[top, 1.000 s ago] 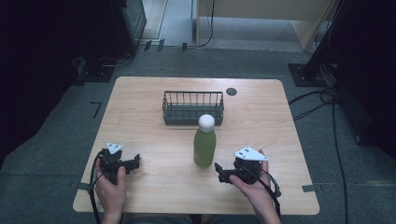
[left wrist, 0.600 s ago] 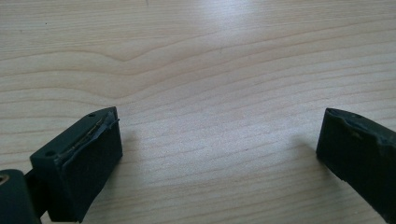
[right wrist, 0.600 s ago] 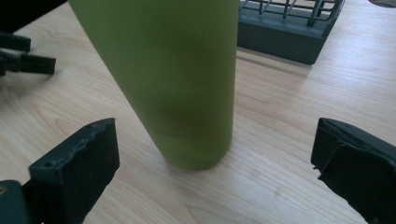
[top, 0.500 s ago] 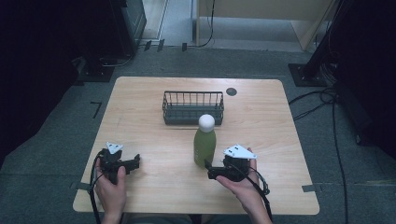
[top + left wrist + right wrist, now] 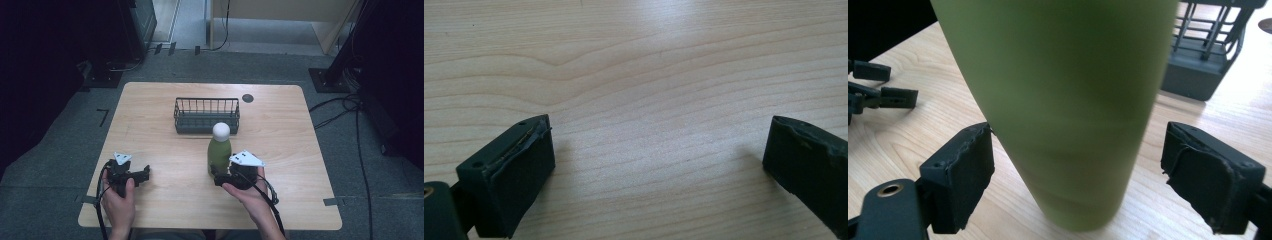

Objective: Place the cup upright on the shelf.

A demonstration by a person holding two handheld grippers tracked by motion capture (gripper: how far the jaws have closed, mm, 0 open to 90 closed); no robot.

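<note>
the green bottle [image 5: 219, 155] with the white round cap [image 5: 221, 130] stands upright near the middle of the table [image 5: 150, 100], just in front of the wire basket [image 5: 206, 115]. the right gripper [image 5: 220, 178] is at its lower body. in the right gripper view its jaws stand wide open on both sides of the bottle [image 5: 1058, 100]; the left jaw looks almost touching, the right one apart, so nothing is held yet.

to do the grasp well, i think the gripper should go a little more forward, so the bottle sits deep and centred between the pads, and then close slowly and level. a push from one jaw alone could tip a tall bottle like this. gripping a bit higher on the body may be more stable.

the left gripper [image 5: 135, 175] rests on the table well apart, its jaws open over bare wood [image 5: 649, 100], holding nothing.
</note>
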